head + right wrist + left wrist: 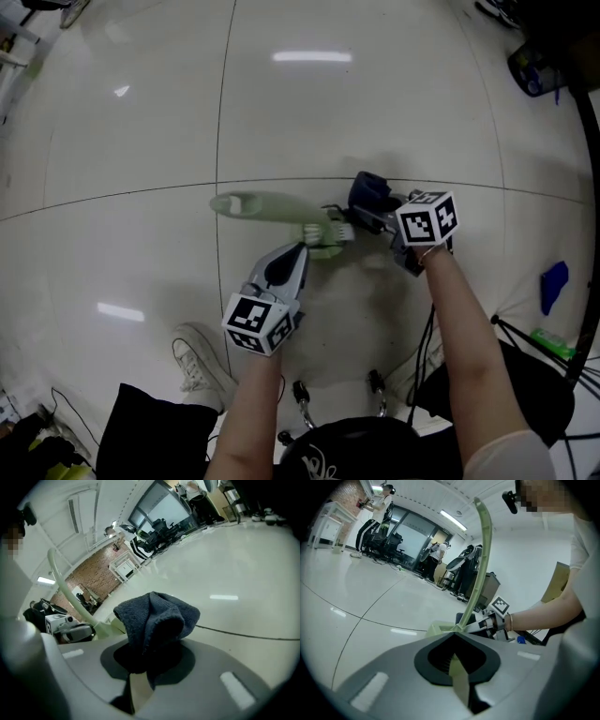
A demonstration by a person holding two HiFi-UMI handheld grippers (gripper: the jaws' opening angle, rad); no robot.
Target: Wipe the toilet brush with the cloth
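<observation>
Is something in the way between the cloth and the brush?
No, nothing that shows. The cloth, pinched in the right gripper, sits right next to the toilet brush held by the left gripper.

Glossy pale tiled floor (131, 112) bears a blue object (554, 286).

Overhead light is flat and cool, and the glossy pale tiled floor (394, 103) kicks it straight back: white tube-shaped glare streaks, up top and lower left in the head view. There's a faint, soft shadow by the pale green plastic toilet brush (272, 206). Both gripper views bulge hard, fisheye, with the corners gone black. Bright ceiling strip lamps (452, 520) glow behind. The nearest foreground smears out of focus, and the dark grey knitted cloth (154, 616) sinks near black in its folds.
</observation>
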